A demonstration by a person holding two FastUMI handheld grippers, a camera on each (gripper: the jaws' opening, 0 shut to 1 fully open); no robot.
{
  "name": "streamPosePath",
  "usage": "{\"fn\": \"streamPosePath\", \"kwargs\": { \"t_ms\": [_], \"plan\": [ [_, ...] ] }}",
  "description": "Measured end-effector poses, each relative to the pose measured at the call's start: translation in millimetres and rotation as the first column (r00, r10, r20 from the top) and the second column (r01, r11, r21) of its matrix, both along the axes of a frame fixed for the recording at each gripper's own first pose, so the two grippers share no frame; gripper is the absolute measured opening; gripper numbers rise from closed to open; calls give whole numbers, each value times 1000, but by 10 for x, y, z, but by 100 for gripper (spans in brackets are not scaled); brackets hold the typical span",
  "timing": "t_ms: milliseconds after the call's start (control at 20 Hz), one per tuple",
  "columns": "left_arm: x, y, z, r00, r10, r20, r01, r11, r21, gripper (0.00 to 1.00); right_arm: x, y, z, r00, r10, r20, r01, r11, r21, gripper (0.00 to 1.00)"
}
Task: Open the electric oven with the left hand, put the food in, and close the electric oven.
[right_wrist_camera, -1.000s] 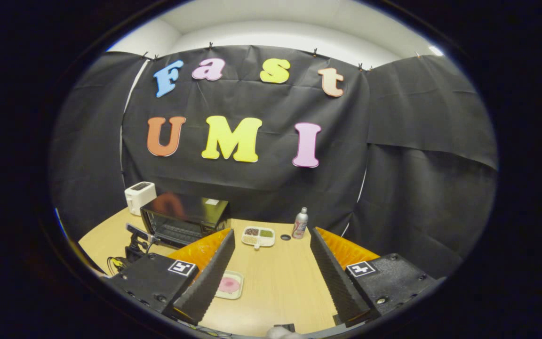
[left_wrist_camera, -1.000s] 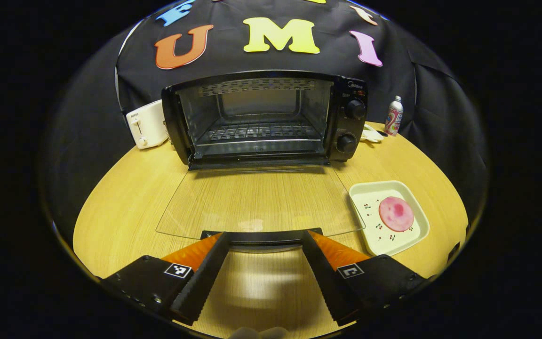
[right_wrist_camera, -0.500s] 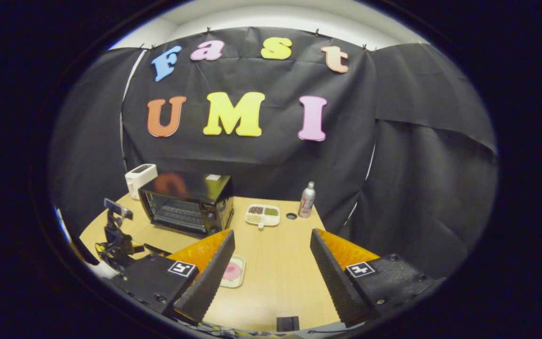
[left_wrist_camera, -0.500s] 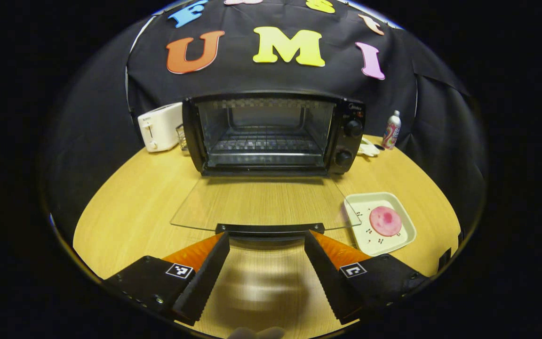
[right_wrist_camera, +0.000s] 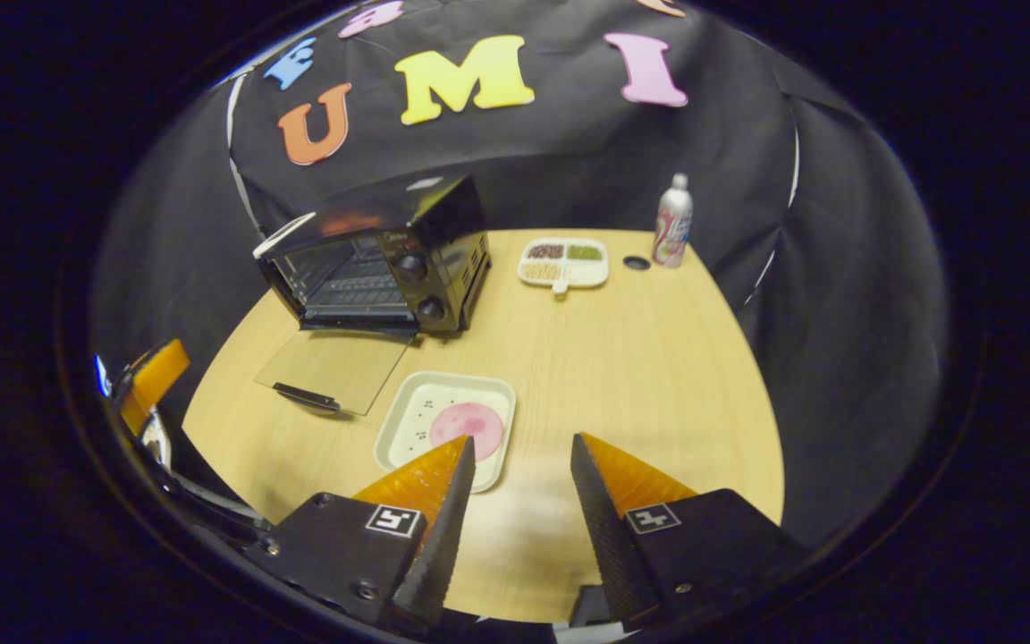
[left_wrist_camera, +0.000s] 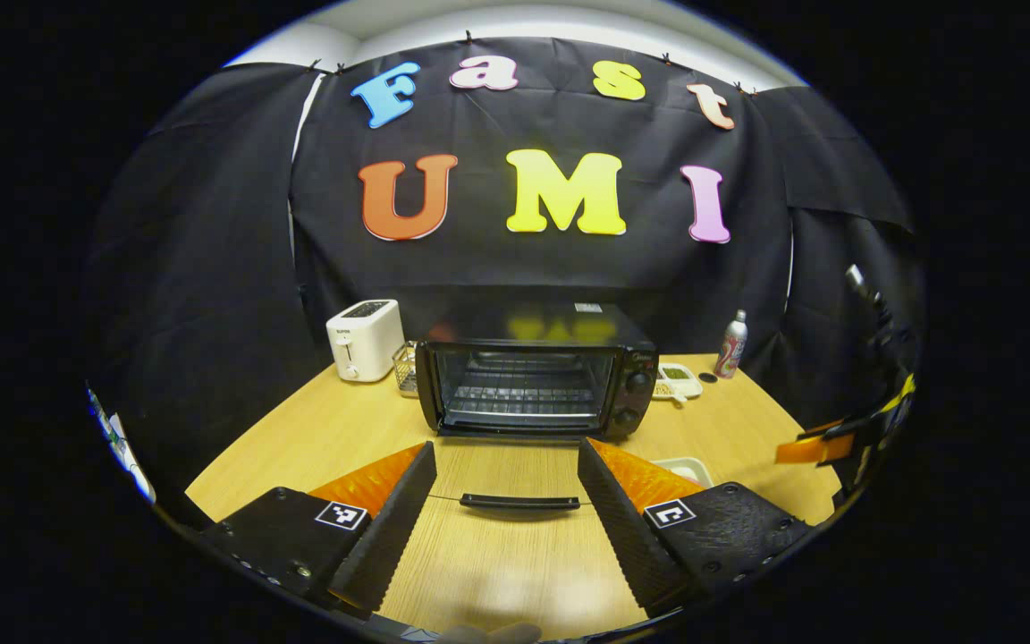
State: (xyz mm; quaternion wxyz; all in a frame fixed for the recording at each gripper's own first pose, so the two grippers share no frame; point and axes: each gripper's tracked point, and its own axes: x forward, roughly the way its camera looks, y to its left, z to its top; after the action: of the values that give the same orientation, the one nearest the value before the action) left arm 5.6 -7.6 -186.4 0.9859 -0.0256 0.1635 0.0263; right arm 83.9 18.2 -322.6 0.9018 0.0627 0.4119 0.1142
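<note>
On the table (right_wrist_camera: 658, 376), oven (right_wrist_camera: 381, 259) open, food (right_wrist_camera: 467, 422) plated, both tools (left_wrist_camera: 506, 501) (right_wrist_camera: 515, 501) wide, empty.

Legible text: none. Black electric oven (left_wrist_camera: 537, 376) bears a small brand mark above its knobs, too small to read. White toaster (left_wrist_camera: 365, 339) and printed spray can (right_wrist_camera: 672, 221) carry labels, likewise unreadable.

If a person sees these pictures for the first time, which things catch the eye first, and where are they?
The black electric oven stands at the back left of the wooden table, its glass door folded flat onto the table. In front of it lies a white tray holding a pink slice of food, just ahead of the open right gripper.
</note>
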Motion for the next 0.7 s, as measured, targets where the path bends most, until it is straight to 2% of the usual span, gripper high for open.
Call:
{"fn": "streamPosePath", "kwargs": {
  "t_ms": [50, 100, 200, 300, 350, 550, 600, 650, 700],
  "plan": [
    [-15, 3, 107, 1000, 24, 16, -24, 1000, -2, 97, 71, 34, -141, 999, 11, -41, -10, 1000, 20, 60],
    [-44, -3, 192, 999, 44, 21, -43, 999, -8, 96, 124, 56, -268, 996, 19, -88, -16, 999, 36, 55],
    [-119, 7, 282, 996, 85, 22, -85, 996, -14, 97, 213, 103, -513, 982, 40, -184, -25, 996, 83, 54],
    [-152, 1, 336, 994, 109, 33, -108, 994, -10, 96, 335, 198, -678, 971, 55, -233, -31, 994, 106, 41],
    [-164, 12, 350, 993, 114, 41, -113, 994, -5, 97, 374, 217, -747, 964, 65, -257, -36, 992, 118, 37],
    [-217, 128, 269, 990, 141, 12, -140, 990, -11, 96, 452, 309, -943, 940, 73, -332, -36, 992, 118, 33],
    [-218, 160, 251, 990, 142, 6, -142, 990, -11, 97, 465, 319, -982, 935, 71, -347, -34, 993, 111, 40],
    [-215, 187, 234, 990, 140, 2, -140, 990, -12, 97, 496, 311, -956, 935, 56, -350, -19, 994, 109, 39],
    [-199, 215, 223, 990, 139, 1, -139, 990, -10, 96, 513, 321, -989, 930, 59, -363, -27, 995, 94, 33]
  ]
}}
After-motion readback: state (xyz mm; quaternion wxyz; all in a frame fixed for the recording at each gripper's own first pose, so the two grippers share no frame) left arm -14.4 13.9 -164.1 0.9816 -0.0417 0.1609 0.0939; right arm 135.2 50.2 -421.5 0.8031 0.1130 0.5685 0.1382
